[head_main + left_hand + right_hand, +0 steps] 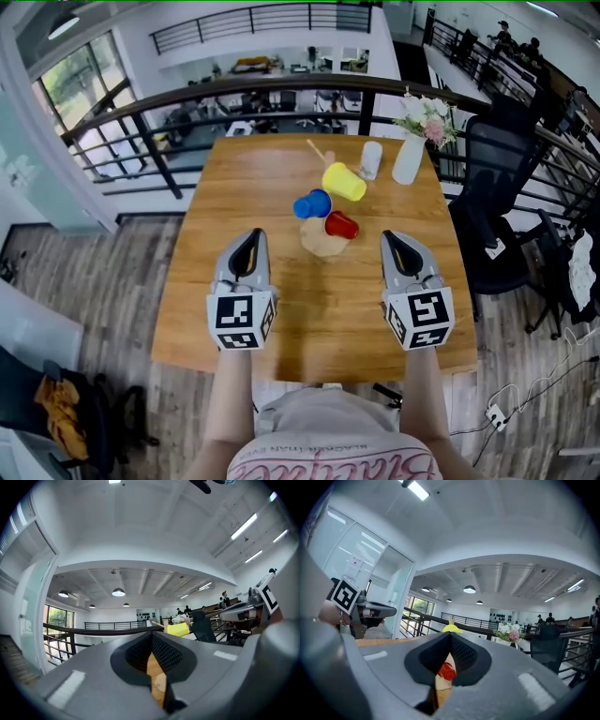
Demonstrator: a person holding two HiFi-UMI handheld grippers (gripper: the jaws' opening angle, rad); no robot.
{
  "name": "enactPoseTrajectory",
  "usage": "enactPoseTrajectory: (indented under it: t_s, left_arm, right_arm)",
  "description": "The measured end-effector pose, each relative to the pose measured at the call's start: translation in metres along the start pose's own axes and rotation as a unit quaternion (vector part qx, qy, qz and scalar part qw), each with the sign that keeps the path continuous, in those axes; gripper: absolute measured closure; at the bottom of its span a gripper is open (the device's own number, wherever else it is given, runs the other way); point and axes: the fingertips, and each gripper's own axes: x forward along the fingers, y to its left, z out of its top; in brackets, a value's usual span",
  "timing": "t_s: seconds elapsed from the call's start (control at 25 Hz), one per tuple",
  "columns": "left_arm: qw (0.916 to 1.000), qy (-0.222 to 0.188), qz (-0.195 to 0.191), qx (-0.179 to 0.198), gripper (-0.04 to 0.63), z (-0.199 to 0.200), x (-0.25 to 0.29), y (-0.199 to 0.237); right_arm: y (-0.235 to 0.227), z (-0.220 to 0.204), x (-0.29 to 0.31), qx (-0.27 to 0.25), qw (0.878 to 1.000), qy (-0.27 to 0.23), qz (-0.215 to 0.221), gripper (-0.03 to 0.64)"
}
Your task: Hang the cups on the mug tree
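The left gripper [249, 234], a smooth grey plastic shell with black ribbed pads and a marker cube at its rear, was clenched on nothing, its pad tips pressed together. The right gripper [392, 237], of the same make, was likewise closed tight and empty. Both pointed level and forward, side by side and well apart, each on a bare forearm over the near half of the square table of warm, grained wood [234, 187].

Ahead of the two grippers and between their lines stood the pale wooden mug tree [322, 241], with a flat rounded base and a thin slanted stem. Three glossy plastic cups clustered on it. The red cup [341, 225] was nearest, just ahead and left of the right gripper's tips. The blue cup [312, 203] was ahead and right of the left gripper. The yellow cup [344, 181] sat highest and farthest, tilted on its side.

Beyond the tree, farther from both grippers, stood a white cylindrical cup [371, 159] and a white ceramic vase [410, 157] of flowers.
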Motion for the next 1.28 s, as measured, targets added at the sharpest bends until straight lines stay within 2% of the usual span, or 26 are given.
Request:
enactPoseTrajectory:
  t_s: [0.32, 0.6, 1.28]
  left_arm:
    - [0.9998, -0.014, 0.001, 0.016, 0.581, 0.007, 0.001, 0.002]
    - [0.9995, -0.020, -0.008, 0.022, 0.581, 0.009, 0.004, 0.000]
    - [0.9990, -0.035, -0.010, 0.026, 0.583, 0.019, 0.008, 0.006]
  right_arm:
    - [-0.004, 0.018, -0.006, -0.025, 0.999, -0.031, -0.016, 0.615]
    - [-0.009, 0.019, -0.008, -0.028, 0.999, -0.034, -0.031, 0.617]
    - [-0.011, 0.024, -0.005, -0.033, 0.998, -0.042, -0.032, 0.617]
